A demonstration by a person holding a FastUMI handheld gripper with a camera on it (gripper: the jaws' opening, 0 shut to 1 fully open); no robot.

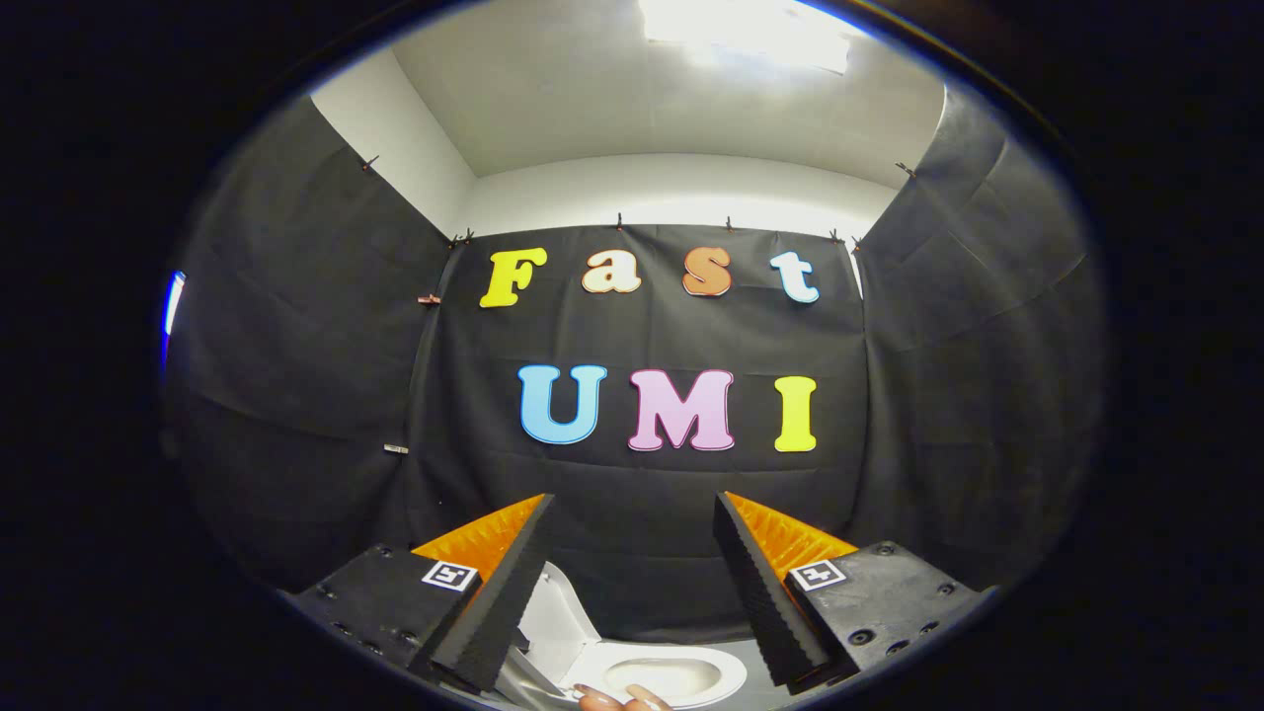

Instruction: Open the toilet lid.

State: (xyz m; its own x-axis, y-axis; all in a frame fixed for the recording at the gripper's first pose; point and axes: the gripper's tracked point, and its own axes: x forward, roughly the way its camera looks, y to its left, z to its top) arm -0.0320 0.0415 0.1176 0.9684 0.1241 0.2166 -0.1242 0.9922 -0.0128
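Fingers of the hand-held gripper (pixel 632 513) stand spread wide apart, released, with nothing between their black ribbed pads (pixel 513 583); orange backing shows behind each pad. Below and between them sits the white toilet (pixel 691 681), its bowl uncovered. The toilet lid (pixel 555 617) is raised, leaning upright just beside the left finger, though contact with the finger cannot be made out. Fingertips of a person's hand (pixel 620 699) show at the near rim of the toilet.

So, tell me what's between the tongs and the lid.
Nothing visible. The open tongs hang over the lid, which stands raised. A person's fingertips rest at the seat, clear of the lid.
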